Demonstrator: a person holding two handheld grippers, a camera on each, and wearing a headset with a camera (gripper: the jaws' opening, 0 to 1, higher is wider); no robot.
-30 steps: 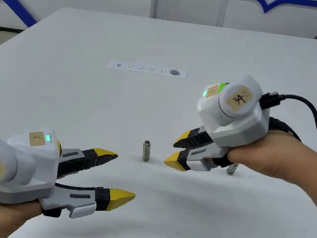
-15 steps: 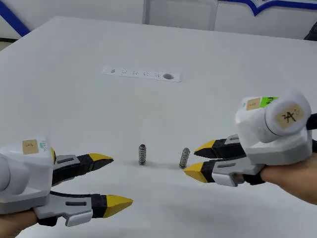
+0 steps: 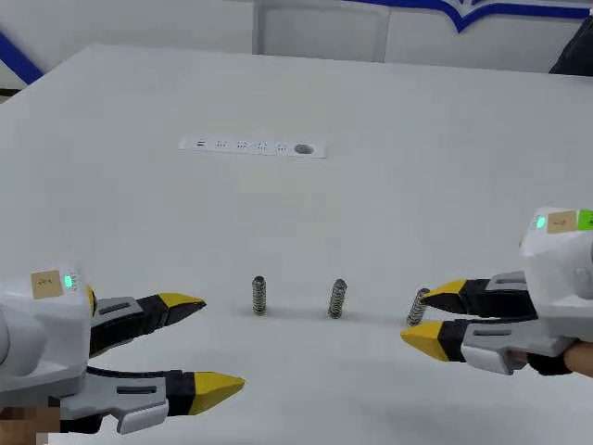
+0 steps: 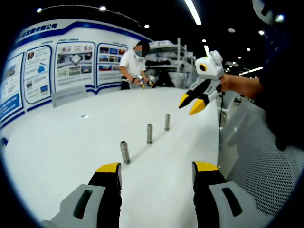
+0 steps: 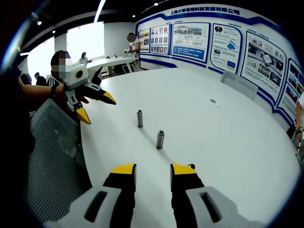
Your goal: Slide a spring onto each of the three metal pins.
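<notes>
Three small metal springs stand upright in a row on the white table (image 3: 139, 213): the left spring (image 3: 258, 295), the middle spring (image 3: 337, 298) and the right spring (image 3: 419, 307). Whatever pin is inside each is hidden by the coils. My right gripper (image 3: 433, 313) is open, its yellow tips just right of the right spring, with nothing between them. In the right gripper view that spring (image 5: 191, 166) peeks out beside my right gripper (image 5: 153, 168). My left gripper (image 3: 206, 342) is open and empty, left of and nearer than the left spring (image 4: 125, 152).
A flush socket strip (image 3: 252, 146) lies in the table farther back. The table's near edge and a mesh chair (image 5: 52, 156) are close to me. A person (image 4: 134, 64) stands at the far side of the table.
My right gripper has drawn away to the right, from over the middle of the row to beside the right spring, uncovering the middle and right springs. The left gripper has hardly moved.
</notes>
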